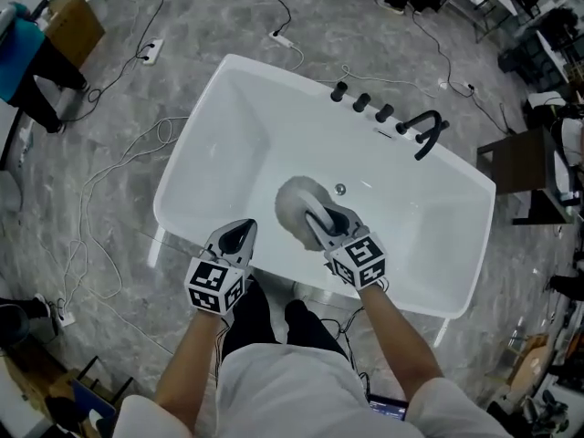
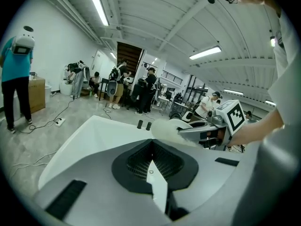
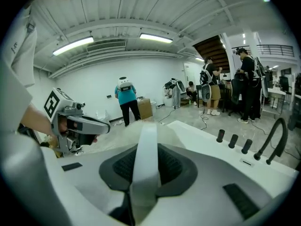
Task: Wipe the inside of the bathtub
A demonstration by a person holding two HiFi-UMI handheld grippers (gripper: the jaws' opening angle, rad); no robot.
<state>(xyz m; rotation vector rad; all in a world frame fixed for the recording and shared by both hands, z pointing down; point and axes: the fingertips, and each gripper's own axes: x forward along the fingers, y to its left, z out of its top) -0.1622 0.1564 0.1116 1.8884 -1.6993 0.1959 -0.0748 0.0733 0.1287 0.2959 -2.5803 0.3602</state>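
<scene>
- While the left gripper [image 1: 241,234] hangs shut and empty over the bathtub's [image 1: 196,144] near rim, it could knock that rim.
- Fluffy wiping pad [image 1: 294,204] hangs at the bathtub's middle; contact is unclear, so strokes may miss the surface.
- Right gripper [image 1: 321,223] clamps the pad's white handle [image 3: 145,159]; hard pressure could twist it loose.
- Faucet [image 1: 424,131] on the bathtub's far rim could snag a long sweep.

White rectangular bathtub [image 1: 228,135], fluffy grey wiping pad [image 1: 297,206] inside it, beside the drain [image 1: 340,189]

Grey floor [image 1: 228,26] carries the white bathtub [image 1: 190,144], loose cables [image 1: 91,190], a power strip [image 1: 151,51].
</scene>
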